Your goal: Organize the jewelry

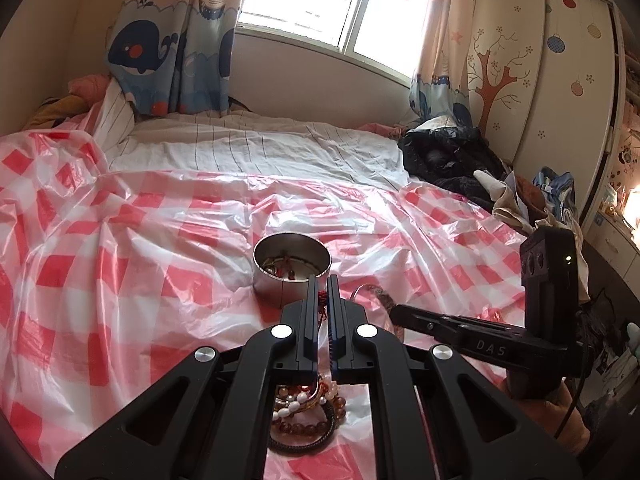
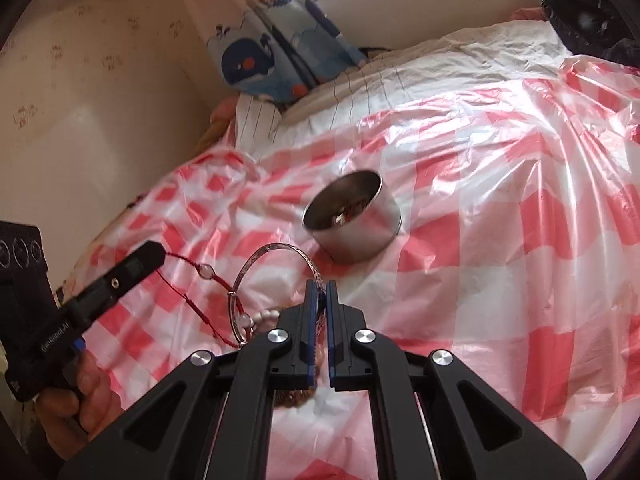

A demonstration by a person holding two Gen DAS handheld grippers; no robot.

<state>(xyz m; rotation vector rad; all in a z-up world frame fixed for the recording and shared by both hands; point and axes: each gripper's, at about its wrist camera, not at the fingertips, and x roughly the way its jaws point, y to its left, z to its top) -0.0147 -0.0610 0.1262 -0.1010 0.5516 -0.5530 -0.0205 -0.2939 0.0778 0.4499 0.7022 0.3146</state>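
Red cord bracelet (image 2: 200, 270) pinched in left gripper (image 1: 321, 286); silver bangle (image 2: 272, 276) clamped in right gripper (image 2: 319, 286). Round steel tin (image 2: 352, 216) at 12 o'clock, jewelry inside. Step: carrying pieces. Next: reach over rim, release. Bead pile (image 1: 306, 412) remains.
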